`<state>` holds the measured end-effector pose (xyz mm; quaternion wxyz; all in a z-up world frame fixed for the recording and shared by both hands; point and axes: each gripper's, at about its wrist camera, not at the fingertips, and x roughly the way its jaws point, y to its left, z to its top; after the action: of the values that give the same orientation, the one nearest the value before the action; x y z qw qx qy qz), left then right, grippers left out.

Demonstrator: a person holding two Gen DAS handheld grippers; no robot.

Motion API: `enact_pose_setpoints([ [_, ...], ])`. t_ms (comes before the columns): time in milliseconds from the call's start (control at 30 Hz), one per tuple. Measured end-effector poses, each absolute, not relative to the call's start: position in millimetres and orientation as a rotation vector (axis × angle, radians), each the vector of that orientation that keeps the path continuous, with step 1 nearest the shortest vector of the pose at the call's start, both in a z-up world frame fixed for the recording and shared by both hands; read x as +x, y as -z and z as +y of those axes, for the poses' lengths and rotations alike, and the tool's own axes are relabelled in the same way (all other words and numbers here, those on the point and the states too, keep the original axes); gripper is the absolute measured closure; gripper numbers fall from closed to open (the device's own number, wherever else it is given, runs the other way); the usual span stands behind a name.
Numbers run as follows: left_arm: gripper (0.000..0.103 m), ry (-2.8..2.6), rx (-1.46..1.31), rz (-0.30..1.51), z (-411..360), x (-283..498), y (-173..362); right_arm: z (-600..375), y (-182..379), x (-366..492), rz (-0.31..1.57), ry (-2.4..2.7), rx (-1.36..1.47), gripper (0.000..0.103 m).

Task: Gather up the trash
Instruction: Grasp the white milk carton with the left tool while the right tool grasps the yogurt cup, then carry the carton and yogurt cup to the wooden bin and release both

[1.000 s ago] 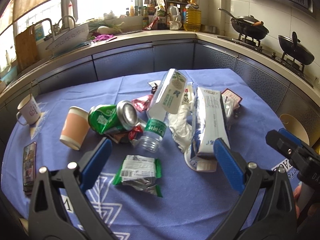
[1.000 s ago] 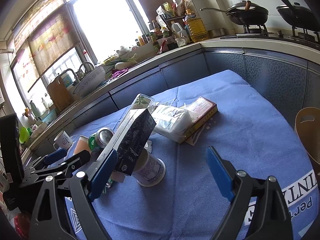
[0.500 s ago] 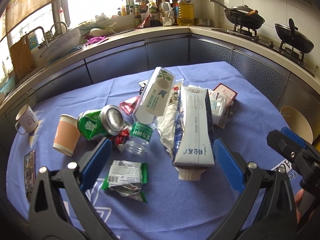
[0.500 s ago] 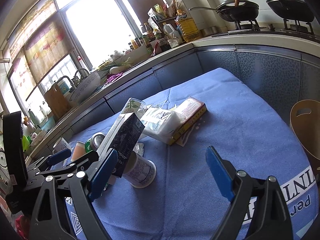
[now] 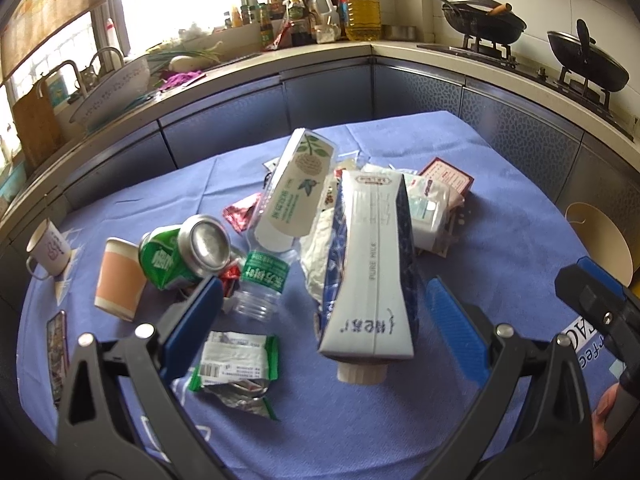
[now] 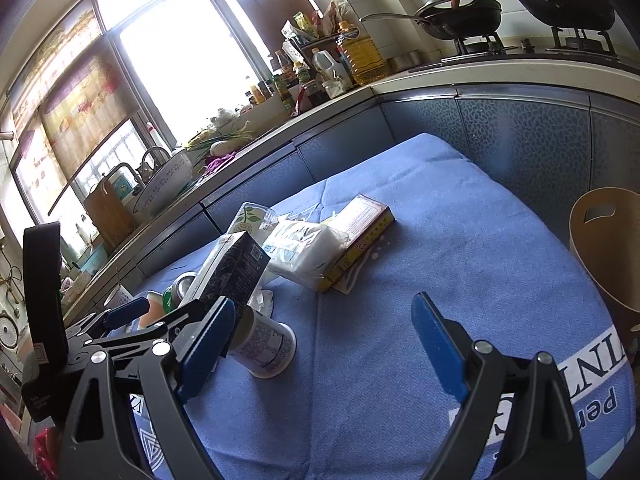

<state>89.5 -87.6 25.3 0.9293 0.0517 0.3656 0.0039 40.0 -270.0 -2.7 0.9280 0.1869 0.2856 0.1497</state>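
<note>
A white and dark blue milk carton (image 5: 372,264) lies cap-first toward me on the blue tablecloth (image 5: 500,216), propped on a white cup (image 6: 268,344). My left gripper (image 5: 324,320) hangs open just short of it, one finger on each side of its cap end, pads apart from it. Left of it lie a clear bottle with a green label (image 5: 280,216), a crushed green can (image 5: 180,252), a paper cup (image 5: 120,280) and a green-white wrapper (image 5: 236,364). My right gripper (image 6: 322,336) is open over bare cloth, right of the carton (image 6: 236,268).
A white packet (image 6: 304,248) on a red-and-yellow box (image 6: 360,236) lies behind the carton. A wooden bin (image 6: 608,248) stands off the table's right edge. A mug (image 5: 48,246) and a phone (image 5: 56,344) sit at the left. Kitchen counters curve round the far side.
The left gripper has moved in on the trash pile, so the milk carton now sits larger between its fingers. The right gripper has crept forward a little. Both stay open.
</note>
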Motion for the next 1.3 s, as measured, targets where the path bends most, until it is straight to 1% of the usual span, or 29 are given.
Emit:
enact_pose_setpoints([
  [367, 0.006, 0.035, 0.102, 0.807, -96.7, 117.5, -8.3, -276.1, 6.0, 40.7, 0.589, -0.300, 0.401, 0.016],
  [400, 0.019, 0.039, 0.097, 0.814, -95.9, 119.6, -6.4, -275.9, 6.1, 41.0, 0.589, -0.301, 0.400, 0.016],
  [433, 0.039, 0.048, 0.088, 0.827, -94.2, 121.6, -4.8, -275.2, 6.3, 41.2, 0.591, -0.302, 0.395, 0.016],
  [467, 0.054, 0.058, 0.067, 0.842, -90.5, 123.4, -4.0, -274.0, 6.8, 41.6, 0.593, -0.304, 0.388, 0.017],
  [633, 0.053, 0.063, -0.051, 0.794, -55.6, 113.9, -20.3, -246.2, 17.0, 51.7, 0.676, -0.408, 0.287, 0.017],
  [767, 0.053, 0.040, -0.053, 0.744, -29.8, 95.6, -33.9, -204.9, 25.4, 53.3, 0.724, -0.517, 0.127, 0.017],
  [933, 0.053, 0.044, -0.049, 0.757, -7.1, 75.4, -29.9, -167.3, 24.4, 61.9, 0.716, -0.577, 0.005, 0.017],
  [1067, 0.053, 0.053, -0.043, 0.770, -3.3, 63.0, -20.7, -146.9, 39.1, 83.3, 0.768, -0.571, -0.057, 0.017],
  [1100, 0.053, 0.056, -0.042, 0.775, -3.3, 61.4, -19.0, -145.2, 44.1, 88.3, 0.780, -0.568, -0.063, 0.023],
  [1133, 0.053, 0.061, -0.042, 0.779, -3.9, 60.3, -17.5, -143.0, 48.6, 93.4, 0.795, -0.576, -0.072, 0.031],
  [1167, 0.053, 0.066, -0.042, 0.782, -4.9, 59.5, -16.7, -142.2, 51.5, 97.1, 0.810, -0.594, -0.072, 0.045],
  [1300, 0.053, 0.100, -0.026, 0.782, -13.7, 57.7, -18.3, -160.8, 35.8, 89.7, 0.756, -0.617, 0.001, 0.048],
])
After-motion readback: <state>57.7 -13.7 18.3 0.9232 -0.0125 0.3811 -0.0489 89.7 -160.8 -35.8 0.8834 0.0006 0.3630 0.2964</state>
